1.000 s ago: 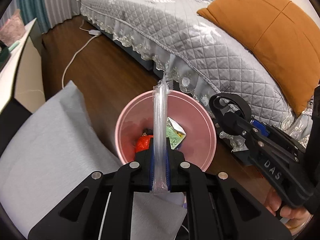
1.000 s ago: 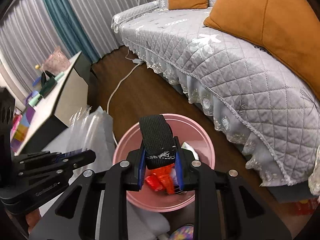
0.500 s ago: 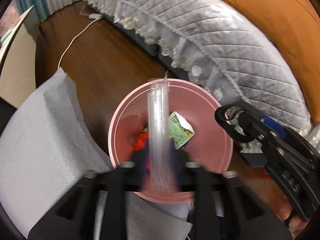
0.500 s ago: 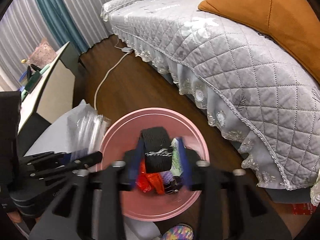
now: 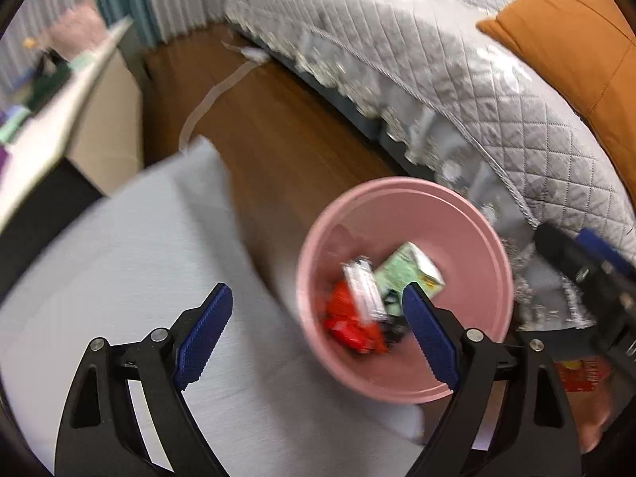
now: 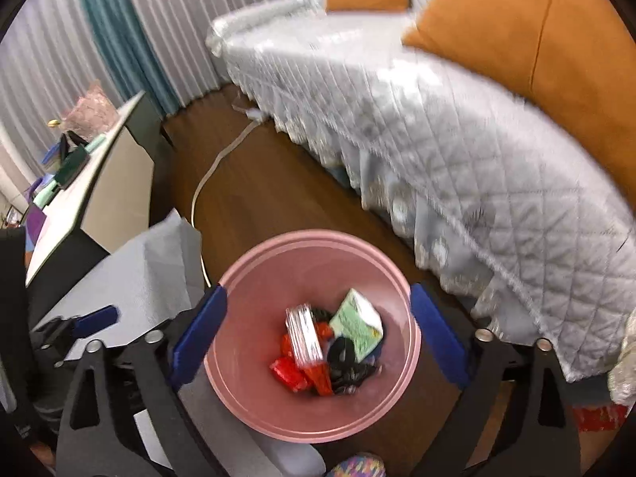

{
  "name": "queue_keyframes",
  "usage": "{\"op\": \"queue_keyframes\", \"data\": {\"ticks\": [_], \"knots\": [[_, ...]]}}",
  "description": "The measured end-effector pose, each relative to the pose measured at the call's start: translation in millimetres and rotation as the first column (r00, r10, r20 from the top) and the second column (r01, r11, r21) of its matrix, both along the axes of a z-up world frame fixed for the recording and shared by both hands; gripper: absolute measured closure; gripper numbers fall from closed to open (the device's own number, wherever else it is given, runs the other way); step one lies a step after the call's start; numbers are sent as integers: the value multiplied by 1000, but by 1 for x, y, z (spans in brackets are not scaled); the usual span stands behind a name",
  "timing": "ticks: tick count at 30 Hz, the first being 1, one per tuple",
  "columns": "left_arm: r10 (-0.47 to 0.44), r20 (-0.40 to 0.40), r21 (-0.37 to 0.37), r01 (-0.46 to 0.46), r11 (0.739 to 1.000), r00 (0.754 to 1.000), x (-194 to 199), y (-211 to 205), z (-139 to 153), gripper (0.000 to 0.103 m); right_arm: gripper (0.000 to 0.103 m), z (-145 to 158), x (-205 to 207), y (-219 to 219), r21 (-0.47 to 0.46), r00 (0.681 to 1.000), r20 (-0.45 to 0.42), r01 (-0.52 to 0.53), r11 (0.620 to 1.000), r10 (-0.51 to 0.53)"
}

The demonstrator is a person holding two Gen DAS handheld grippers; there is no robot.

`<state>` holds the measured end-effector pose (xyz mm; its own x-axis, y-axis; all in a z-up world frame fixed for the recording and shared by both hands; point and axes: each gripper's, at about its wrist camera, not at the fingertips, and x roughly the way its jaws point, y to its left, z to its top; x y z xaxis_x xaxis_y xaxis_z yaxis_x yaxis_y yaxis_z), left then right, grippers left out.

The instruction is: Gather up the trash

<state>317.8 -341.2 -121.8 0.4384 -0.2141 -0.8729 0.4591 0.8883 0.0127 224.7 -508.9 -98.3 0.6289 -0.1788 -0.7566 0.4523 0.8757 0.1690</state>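
Observation:
A pink bin [image 5: 477, 238] [image 6: 254, 274] stands on the wooden floor beside the sofa. Inside lie a clear plastic wrapper [image 5: 363, 288] [image 6: 304, 336], a green carton [image 5: 413, 274] [image 6: 355, 324], red wrappers [image 5: 349, 328] [image 6: 292, 371] and a black strap [image 6: 344, 353]. My left gripper [image 5: 314, 334] hovers over the bin's left rim, its jaws opening with nothing between them. My right gripper [image 6: 318, 338] hangs straight above the bin, jaws also opening wide and empty. The right gripper's tip [image 5: 572, 254] shows at the right of the left wrist view.
A grey foam sheet [image 5: 139, 258] [image 6: 151, 274] lies left of the bin. The quilted grey sofa [image 5: 457, 79] [image 6: 477, 151] with orange cushions [image 5: 576, 39] runs along the right. A white cable [image 6: 214, 167] crosses the floor. A cluttered low table [image 6: 99, 167] stands far left.
Both grippers went from shut to wide open. The clear wrapper dropped from the left one and the black strap from the right one into the bin. The left gripper shifted leftward.

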Motion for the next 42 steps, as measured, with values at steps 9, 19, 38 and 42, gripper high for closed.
{"op": "queue_keyframes", "data": {"ticks": [9,19,38,42], "knots": [[46,185,6,-48,999,982,-71,89,66,18,5,59,-64,76,-91,988,143,-47,995,59],[167,184,23,-175,984,969,-164,185,78,17,5,61,-154,165,-119,982,103,-148,982,160],[172,192,2,-176,984,966,-214,208,76,17,5,53,-190,201,-99,975,36,-214,972,218],[174,192,6,-178,984,966,-215,209,75,17,5,54,-189,199,-87,975,37,-214,973,218]]}}
